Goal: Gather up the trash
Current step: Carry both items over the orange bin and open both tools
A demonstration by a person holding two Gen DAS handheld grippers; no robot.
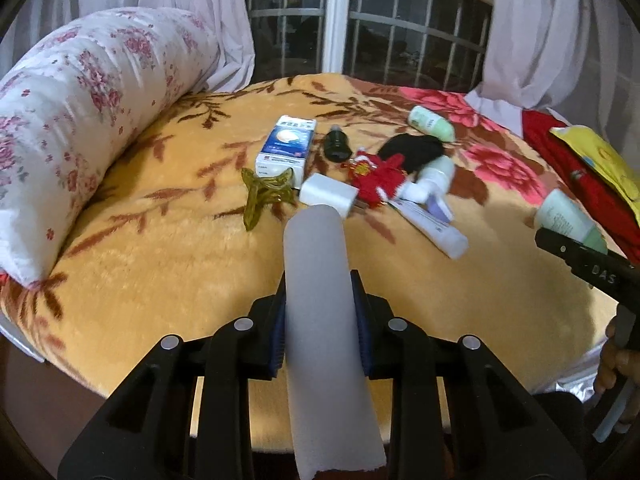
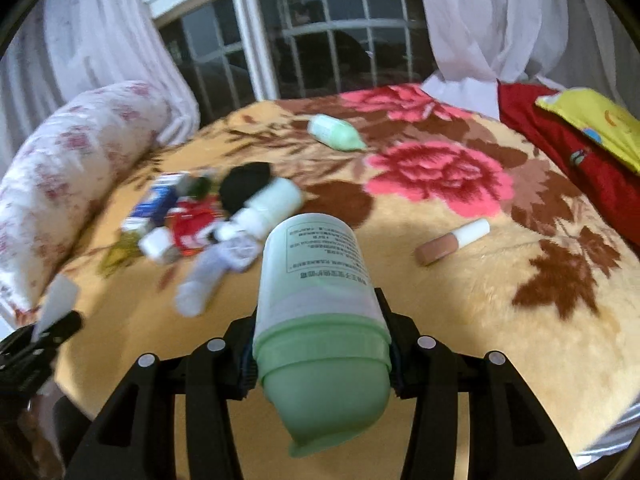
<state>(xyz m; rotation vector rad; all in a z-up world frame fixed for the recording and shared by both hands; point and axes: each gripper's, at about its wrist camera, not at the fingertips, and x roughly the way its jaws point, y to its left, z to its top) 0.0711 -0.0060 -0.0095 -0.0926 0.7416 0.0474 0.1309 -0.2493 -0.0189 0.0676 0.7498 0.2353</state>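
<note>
currently left gripper [image 1: 320,320] clenched on frosted white tube [image 1: 320,300]; right gripper [image 2: 320,344] grasping pale green bottle [image 2: 316,300], both above blanket's [image 1: 160,272] near edge. risk: smooth tube slides from pads if tilted; no bin visible.

Two green bottles [image 2: 320,304] [image 2: 336,132], one frosted tube [image 1: 320,308], one box [image 1: 286,144].

Blanket [image 2: 460,320]: yellow, pink flowers, brown leaves. Bolster [image 1: 80,92]: white, pink floral. Bottle [image 2: 320,300]: pale green. Tube [image 1: 320,300]: frosted white.
</note>
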